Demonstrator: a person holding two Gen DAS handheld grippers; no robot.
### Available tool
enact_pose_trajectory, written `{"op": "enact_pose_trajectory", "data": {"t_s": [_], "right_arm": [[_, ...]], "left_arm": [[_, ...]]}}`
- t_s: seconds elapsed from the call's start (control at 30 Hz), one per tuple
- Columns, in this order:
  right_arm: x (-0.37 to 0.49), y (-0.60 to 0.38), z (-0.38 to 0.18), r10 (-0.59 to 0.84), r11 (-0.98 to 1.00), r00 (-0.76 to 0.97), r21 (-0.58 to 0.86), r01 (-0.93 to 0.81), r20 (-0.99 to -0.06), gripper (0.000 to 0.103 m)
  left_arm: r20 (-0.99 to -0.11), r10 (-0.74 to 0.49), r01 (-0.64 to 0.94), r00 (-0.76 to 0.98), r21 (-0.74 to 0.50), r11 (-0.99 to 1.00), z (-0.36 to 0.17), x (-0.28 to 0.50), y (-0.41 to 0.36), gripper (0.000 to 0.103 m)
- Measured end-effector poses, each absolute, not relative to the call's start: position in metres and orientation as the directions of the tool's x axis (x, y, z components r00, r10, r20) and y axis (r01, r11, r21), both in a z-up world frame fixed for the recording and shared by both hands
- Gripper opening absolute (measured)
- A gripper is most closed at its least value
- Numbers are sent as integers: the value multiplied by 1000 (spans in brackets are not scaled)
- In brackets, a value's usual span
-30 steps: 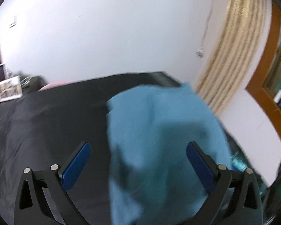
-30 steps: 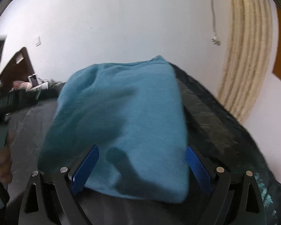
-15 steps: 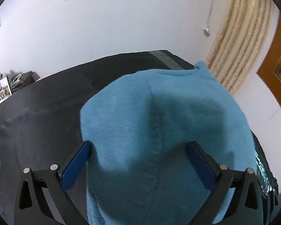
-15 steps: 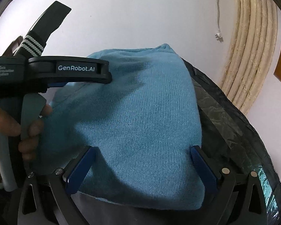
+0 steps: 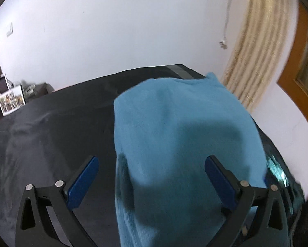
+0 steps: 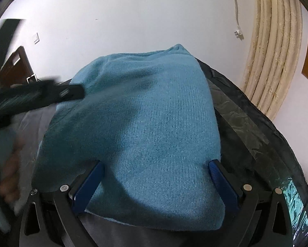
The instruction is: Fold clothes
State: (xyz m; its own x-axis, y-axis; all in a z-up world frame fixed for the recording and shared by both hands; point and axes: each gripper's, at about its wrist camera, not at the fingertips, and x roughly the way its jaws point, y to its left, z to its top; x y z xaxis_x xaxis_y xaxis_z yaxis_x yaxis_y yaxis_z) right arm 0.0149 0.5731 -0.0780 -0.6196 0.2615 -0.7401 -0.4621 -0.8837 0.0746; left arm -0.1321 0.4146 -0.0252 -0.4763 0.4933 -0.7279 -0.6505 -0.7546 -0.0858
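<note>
On the black bed (image 5: 51,135) a folded blue sweater (image 6: 149,127) is lying near the far right corner. Both grippers are hovering over it with jaws spread wide, gripping nothing: left gripper (image 5: 152,180) over its left edge, right gripper (image 6: 157,182) straddling its near end.

Black-covered bed (image 5: 51,135), apparently, under a folded blue sweater (image 6: 154,127).

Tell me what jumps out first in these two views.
A folded blue knit sweater lies on the black cloth-covered surface, filling both views. The right claw stands open around its near end. Beige curtains hang at the right against the white wall.
</note>
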Motion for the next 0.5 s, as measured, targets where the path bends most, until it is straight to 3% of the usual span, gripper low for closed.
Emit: {"op": "enact_pose_trajectory", "data": {"t_s": [0.23,0.5], "right_arm": [[38,559,-71,323,-860,-620,51,-507,-716,102],[82,535,-67,308,-852,-630,88,-516,-713,102]], "left_arm": [[-707,568,-686,-421,-162,-710,-28,-74,364,103],[-703,597,-698,-386,-200,-688,-42,-63,360,103]]}}
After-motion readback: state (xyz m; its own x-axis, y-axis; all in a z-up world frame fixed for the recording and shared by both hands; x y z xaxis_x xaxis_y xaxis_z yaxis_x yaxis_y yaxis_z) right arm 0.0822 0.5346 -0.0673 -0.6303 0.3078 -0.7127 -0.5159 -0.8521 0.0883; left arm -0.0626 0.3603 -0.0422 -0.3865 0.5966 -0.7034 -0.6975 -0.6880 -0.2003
